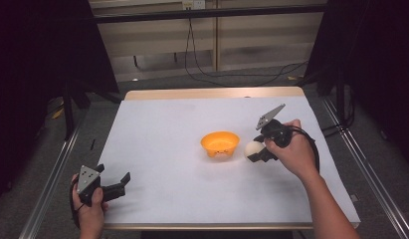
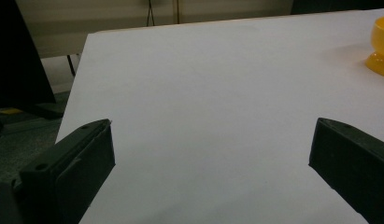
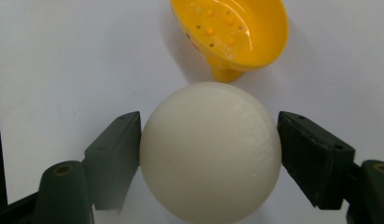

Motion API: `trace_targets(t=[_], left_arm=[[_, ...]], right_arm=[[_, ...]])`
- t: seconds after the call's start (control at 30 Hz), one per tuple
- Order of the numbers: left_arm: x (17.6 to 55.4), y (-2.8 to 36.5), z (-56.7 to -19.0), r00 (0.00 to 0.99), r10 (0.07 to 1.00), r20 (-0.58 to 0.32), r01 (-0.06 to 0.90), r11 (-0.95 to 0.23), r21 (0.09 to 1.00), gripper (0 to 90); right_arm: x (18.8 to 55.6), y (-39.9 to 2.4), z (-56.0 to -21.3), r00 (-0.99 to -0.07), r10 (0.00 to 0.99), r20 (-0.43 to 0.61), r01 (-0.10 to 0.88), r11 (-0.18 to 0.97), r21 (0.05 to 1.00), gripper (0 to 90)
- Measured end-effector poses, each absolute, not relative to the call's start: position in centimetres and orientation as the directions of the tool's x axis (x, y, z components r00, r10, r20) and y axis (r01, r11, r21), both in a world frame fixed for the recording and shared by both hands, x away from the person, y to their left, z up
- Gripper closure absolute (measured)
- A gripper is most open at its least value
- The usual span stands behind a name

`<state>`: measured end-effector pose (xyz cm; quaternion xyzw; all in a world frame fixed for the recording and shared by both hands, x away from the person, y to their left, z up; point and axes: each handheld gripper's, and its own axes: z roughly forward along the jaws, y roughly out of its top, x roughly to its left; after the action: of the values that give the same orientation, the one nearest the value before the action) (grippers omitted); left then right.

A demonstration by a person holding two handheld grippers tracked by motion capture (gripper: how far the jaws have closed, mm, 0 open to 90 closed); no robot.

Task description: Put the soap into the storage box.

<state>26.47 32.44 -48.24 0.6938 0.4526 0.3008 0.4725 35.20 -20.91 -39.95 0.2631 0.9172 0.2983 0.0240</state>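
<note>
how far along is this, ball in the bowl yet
Not yet. Done: the right gripper is shut on the white ball, a pad pressed to each side. In hand: the ball sits just beside the orange bowl. Left: getting it over the rim and releasing, probably. The left gripper is open, with nothing between its jaws.

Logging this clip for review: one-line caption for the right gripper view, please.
Right tongs clamp a white ball just short of a yellow bowl on the white table.

White ball [image 3: 210, 151] clamped between black jaws (yellow bowl [image 3: 236, 32] beyond).
</note>
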Motion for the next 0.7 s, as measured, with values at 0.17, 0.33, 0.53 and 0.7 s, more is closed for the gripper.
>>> trace_targets(t=[0.17,0.33,0.53,0.7], left_arm=[[26.5,32.4,-48.2,0.41,0.912,-0.01,0.344,-0.145,0.928,0.0],[26.5,32.4,-48.2,0.409,0.912,-0.008,0.345,-0.146,0.927,0.0],[26.5,32.4,-48.2,0.409,0.913,-0.008,0.344,-0.146,0.928,0.0],[26.5,32.4,-48.2,0.41,0.912,-0.004,0.344,-0.151,0.927,0.0]], right_arm=[[35.9,-20.4,-39.5,-0.867,0.485,0.112,0.456,0.685,0.568,23.6],[36.2,-20.0,-39.2,-0.87,0.481,0.111,0.453,0.688,0.567,23.6],[36.7,-19.3,-38.8,-0.875,0.472,0.111,0.442,0.682,0.582,23.6],[37.0,-18.7,-38.5,-0.875,0.47,0.116,0.445,0.686,0.576,23.6]])
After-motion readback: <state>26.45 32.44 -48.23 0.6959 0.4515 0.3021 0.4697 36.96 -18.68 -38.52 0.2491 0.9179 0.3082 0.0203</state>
